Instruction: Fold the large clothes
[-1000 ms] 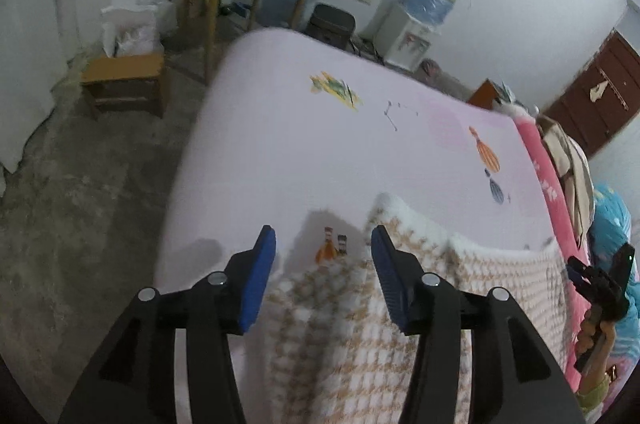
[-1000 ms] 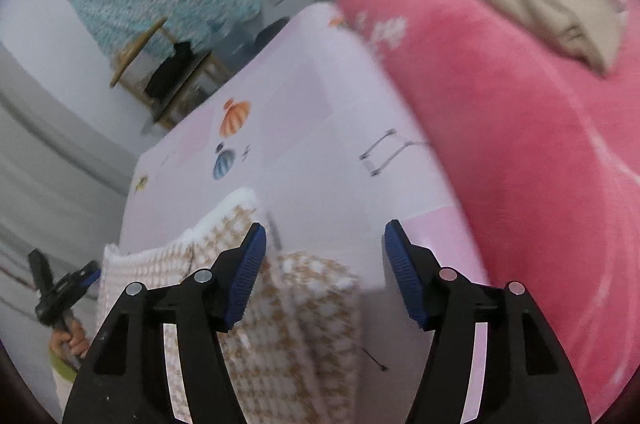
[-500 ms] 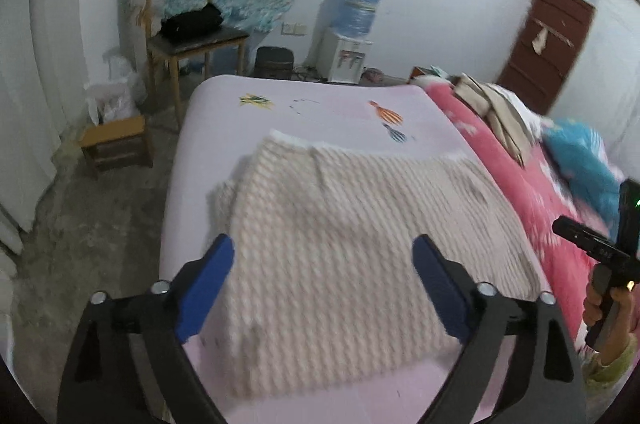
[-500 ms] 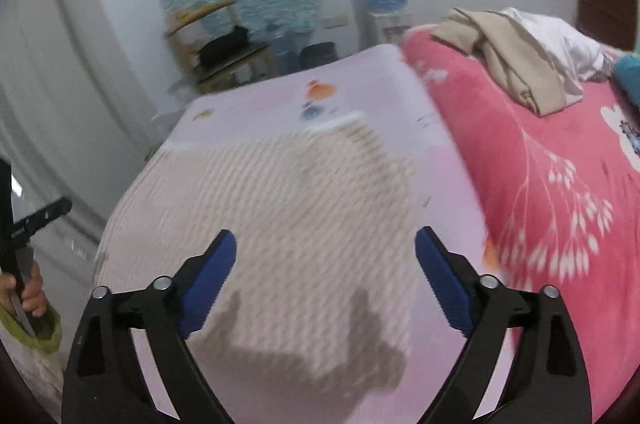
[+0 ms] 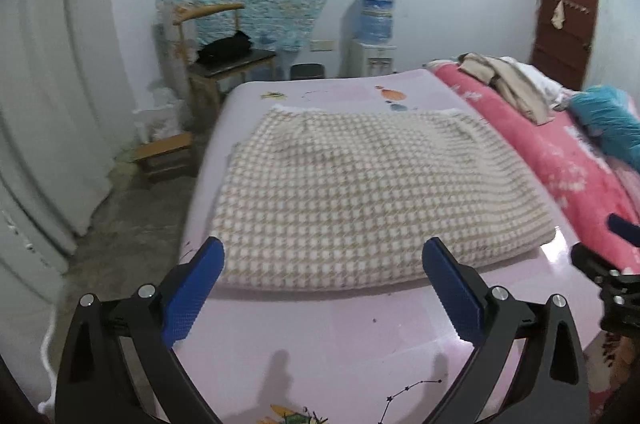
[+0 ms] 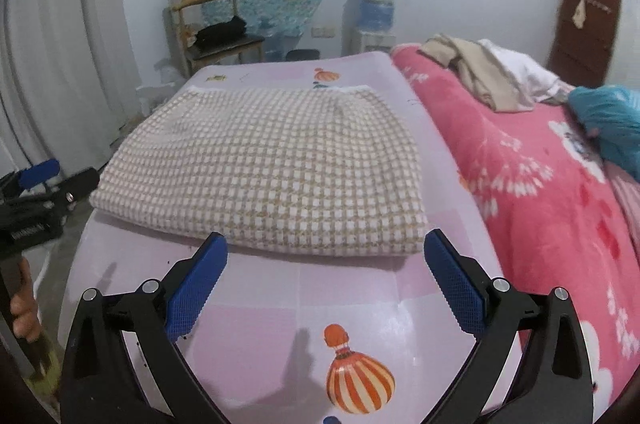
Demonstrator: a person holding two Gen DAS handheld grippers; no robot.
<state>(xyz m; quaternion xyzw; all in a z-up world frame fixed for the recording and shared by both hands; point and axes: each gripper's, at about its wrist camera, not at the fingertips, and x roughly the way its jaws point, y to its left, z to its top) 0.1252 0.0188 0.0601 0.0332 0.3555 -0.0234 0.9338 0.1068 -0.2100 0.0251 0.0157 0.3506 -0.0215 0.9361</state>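
Observation:
A cream and tan houndstooth garment [image 5: 360, 192] lies folded in a thick rectangle on the pink bed sheet [image 5: 340, 336]; it also shows in the right wrist view [image 6: 272, 168]. My left gripper [image 5: 322, 284] is open and empty, held back from the garment's near edge. My right gripper [image 6: 325, 278] is open and empty, just short of the same folded edge. Each gripper shows at the edge of the other's view.
A pink flowered blanket [image 6: 540, 184] covers the right side of the bed, with beige and white clothes [image 6: 488, 72] and a blue bundle [image 6: 608, 120] on it. A wooden chair [image 5: 224, 60], a low stool [image 5: 164, 154] and a water dispenser [image 5: 374, 36] stand beyond the bed.
Both grippers have opened wide and pulled back and up from the far end of the garment. The garment now lies folded and still on the sheet.

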